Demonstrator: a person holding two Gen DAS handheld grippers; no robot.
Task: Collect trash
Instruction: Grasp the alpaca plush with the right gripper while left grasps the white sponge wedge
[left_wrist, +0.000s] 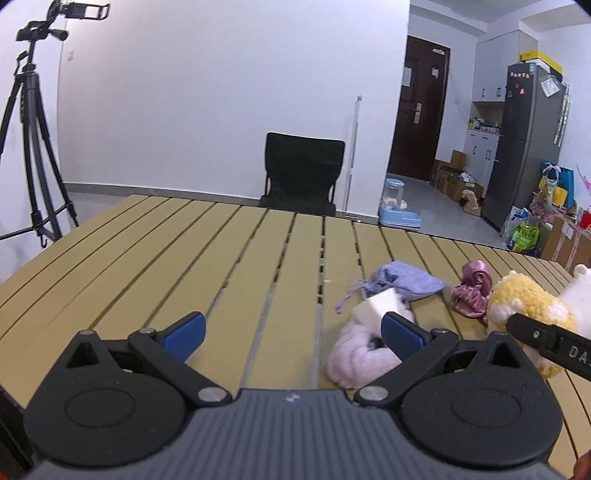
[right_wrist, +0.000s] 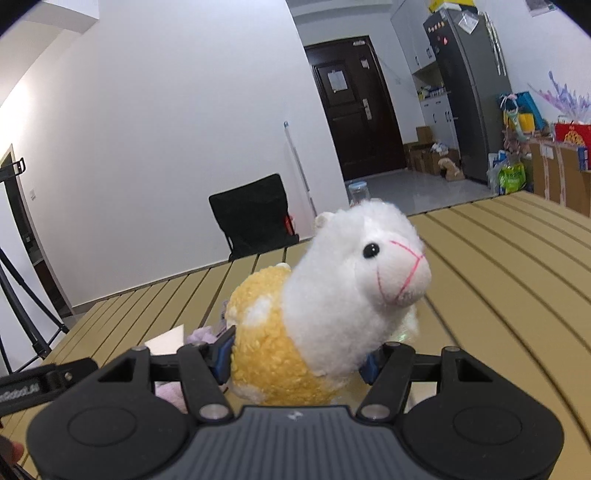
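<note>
Right tongs: clamped on plush sheep at its yellow body, blue pads pressed into both flanks; white head tilted up toward the right, raised off the table.
Left tongs: spread wide apart, nothing between the pads, hovering over bare slats.
Pink towel: crumpled on the table, just beside the right pad of the left tongs.
White sponge block: resting on the pink towel's far edge.
Lilac drawstring pouch: flat on the table, just behind the sponge block.
Mauve satin scrunchie: on the table, between the pouch and the sheep.
Black folding chair: beyond the table's far edge, against the white wall.
Tripod: far left.
Fridge: far right, near the dark door.
</note>
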